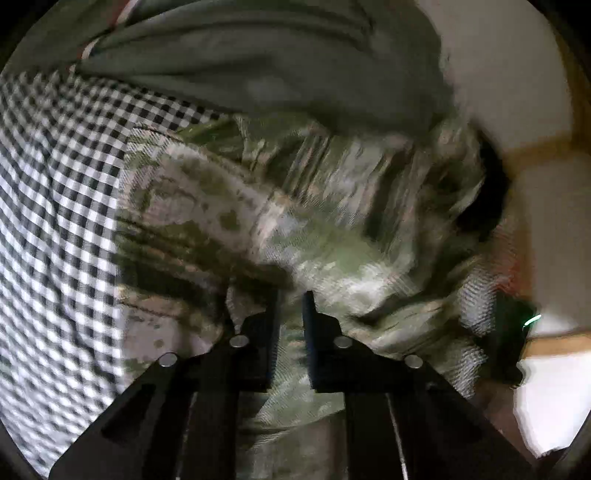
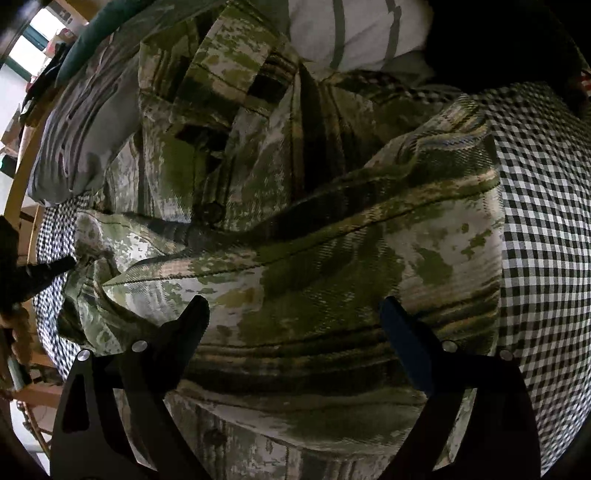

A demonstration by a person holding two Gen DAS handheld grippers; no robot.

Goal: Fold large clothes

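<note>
A large green and cream plaid shirt [image 1: 303,206] lies crumpled on a black-and-white checked cloth [image 1: 55,221]. In the left wrist view, which is blurred, my left gripper [image 1: 291,306] has its jaws close together with a fold of the shirt pinched between the pads. In the right wrist view the same shirt [image 2: 314,229] fills the middle, a button showing on its placket and its edge running along the checked cloth [image 2: 546,221]. My right gripper [image 2: 293,304] hangs just above the shirt's lower part, its jaws wide apart with nothing clamped between them.
A grey-green cloth [image 1: 240,55] lies beyond the shirt. A white striped pillow [image 2: 354,33] and a grey pillow [image 2: 81,122] sit at the far end. A wooden frame [image 2: 18,177] runs down the left side. A black device with a green light [image 1: 513,332] is at the right.
</note>
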